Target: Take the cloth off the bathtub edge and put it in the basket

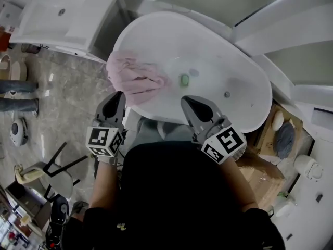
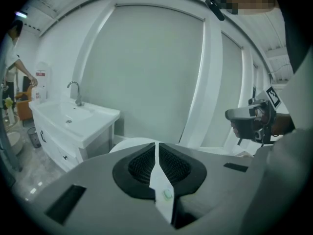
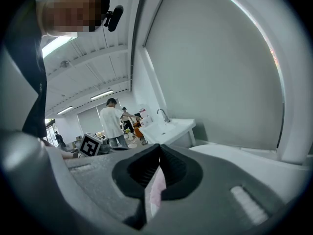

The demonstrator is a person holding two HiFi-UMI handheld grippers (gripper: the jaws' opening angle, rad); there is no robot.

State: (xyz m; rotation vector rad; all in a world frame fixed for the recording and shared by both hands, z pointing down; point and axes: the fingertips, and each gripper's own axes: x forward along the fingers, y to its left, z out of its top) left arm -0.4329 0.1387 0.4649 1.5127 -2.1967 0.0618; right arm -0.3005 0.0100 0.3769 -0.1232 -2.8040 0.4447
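Over the bathtub's rim, on the person's left, lies the bunched pink cloth, one fold hanging outside the tub; the left gripper, jaws closed on nothing, sits at that rim beside the cloth, contact unclear; the right gripper, tips together, hovers over the tub's near rim; a pink sliver below its tips is too blurred to identify.
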